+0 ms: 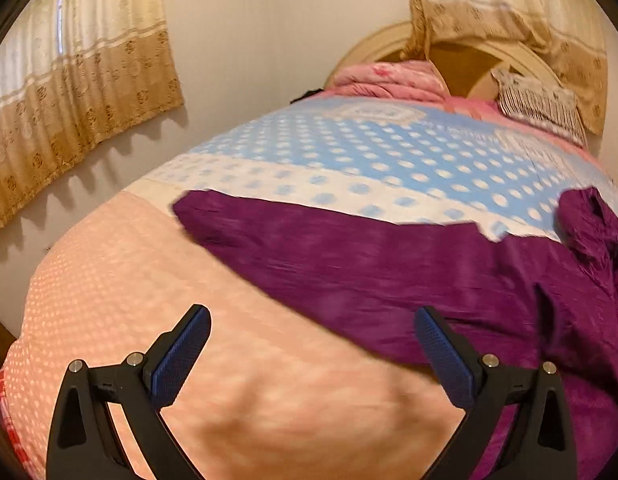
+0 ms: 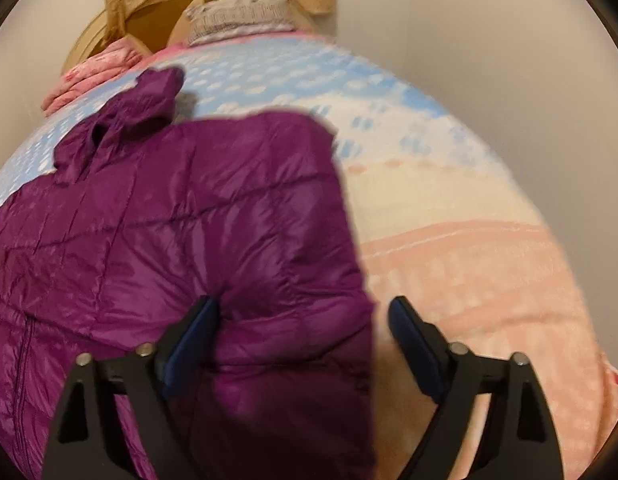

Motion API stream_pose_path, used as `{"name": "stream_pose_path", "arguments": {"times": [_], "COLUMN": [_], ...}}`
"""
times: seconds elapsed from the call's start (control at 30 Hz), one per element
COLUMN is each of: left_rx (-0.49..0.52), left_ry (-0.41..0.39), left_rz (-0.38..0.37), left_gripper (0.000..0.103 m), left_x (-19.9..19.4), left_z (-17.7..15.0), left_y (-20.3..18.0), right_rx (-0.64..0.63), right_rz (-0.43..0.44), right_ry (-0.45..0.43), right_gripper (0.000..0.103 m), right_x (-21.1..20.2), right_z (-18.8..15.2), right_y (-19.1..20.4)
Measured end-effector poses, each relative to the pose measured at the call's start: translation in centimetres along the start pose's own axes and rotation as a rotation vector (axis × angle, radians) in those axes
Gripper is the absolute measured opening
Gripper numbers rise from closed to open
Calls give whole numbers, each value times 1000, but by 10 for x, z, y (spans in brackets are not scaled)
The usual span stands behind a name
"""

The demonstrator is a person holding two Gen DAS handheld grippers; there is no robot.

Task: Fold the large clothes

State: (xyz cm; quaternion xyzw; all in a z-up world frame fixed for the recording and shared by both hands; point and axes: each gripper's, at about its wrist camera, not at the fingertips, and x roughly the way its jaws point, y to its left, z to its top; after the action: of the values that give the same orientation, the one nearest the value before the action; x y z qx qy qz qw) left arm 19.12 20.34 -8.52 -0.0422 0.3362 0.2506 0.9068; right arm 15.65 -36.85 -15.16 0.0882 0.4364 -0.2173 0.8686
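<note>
A purple quilted puffer jacket (image 1: pixel 389 264) lies spread on the bed, one sleeve stretched to the left, its hood (image 1: pixel 589 224) at the far right. My left gripper (image 1: pixel 313 332) is open and empty, over the pink part of the bedspread at the jacket's near edge. In the right wrist view the jacket (image 2: pixel 181 220) fills the left half, hood (image 2: pixel 149 96) toward the headboard. My right gripper (image 2: pixel 303 320) is open over the jacket's right edge; whether it touches the fabric I cannot tell.
The bedspread (image 1: pixel 349 148) is blue and white dotted, pink (image 2: pixel 469 264) nearer me. A folded pink blanket (image 1: pixel 389 76) and a striped pillow (image 1: pixel 537 100) lie at the headboard (image 1: pixel 461 60). Curtains (image 1: pixel 81 80) hang on the wall left.
</note>
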Motion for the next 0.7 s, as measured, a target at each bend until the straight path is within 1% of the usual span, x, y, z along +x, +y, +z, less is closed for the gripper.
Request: {"name": "stream_pose_path", "arguments": {"times": [0.03, 0.07, 0.1, 0.13, 0.17, 0.2, 0.23, 0.27, 0.3, 0.33, 0.4, 0.47, 0.5, 0.53, 0.57, 0.6, 0.67, 0.7], "left_rx": [-14, -33, -64, -85, -122, -155, -204, -232, -245, -248, -227, -226, -238, -262, -290, -328, -383, -403], "left_ry": [-18, -34, -56, -65, -54, -26, 22, 42, 51, 59, 63, 50, 49, 52, 56, 63, 69, 69], "left_rz": [13, 28, 34, 34, 23, -8, -62, -79, -80, -62, -11, 46, 82, 96, 94, 86, 82, 84], "left_gripper": [102, 102, 102, 102, 102, 102, 102, 102, 102, 102, 102, 102, 102, 102, 102, 102, 102, 102], "left_x": [0, -1, 1, 6, 11, 18, 28, 34, 38, 44, 54, 65, 73, 80, 87, 96, 111, 119], "left_z": [2, 3, 7, 9, 13, 16, 19, 19, 20, 21, 25, 29, 32, 33, 34, 36, 42, 45], "left_y": [21, 36, 55, 63, 77, 88, 102, 110, 115, 121, 126, 137, 144, 154, 162, 170, 179, 182], "right_rx": [-5, -6, -8, -25, -48, -90, -142, -165, -175, -177, -184, -190, -192, -198, -218, -230, -269, -288], "right_rz": [-56, -72, -57, 16, 70, 138, 220, 279, 332, 375, 409, 420, 427, 431, 436, 439, 434, 415], "right_ry": [-72, -137, -177, -210, -212, -206, -192, -182, -171, -156, -134, -112, -96, -88, -63, -37, 73, 94], "right_gripper": [73, 73, 75, 76, 76, 76, 76, 75, 75, 75, 75, 74, 74, 74, 74, 74, 74, 75], "right_x": [-20, -39, -53, -72, -80, -88, -96, -99, -101, -100, -92, -78, -68, -60, -49, -46, -21, -16], "right_z": [2, 4, 4, 8, 10, 13, 16, 18, 20, 22, 23, 21, 20, 16, 11, 2, -15, -21], "right_y": [3, 8, 14, 30, 42, 61, 89, 110, 129, 148, 179, 214, 230, 243, 258, 263, 284, 289]}}
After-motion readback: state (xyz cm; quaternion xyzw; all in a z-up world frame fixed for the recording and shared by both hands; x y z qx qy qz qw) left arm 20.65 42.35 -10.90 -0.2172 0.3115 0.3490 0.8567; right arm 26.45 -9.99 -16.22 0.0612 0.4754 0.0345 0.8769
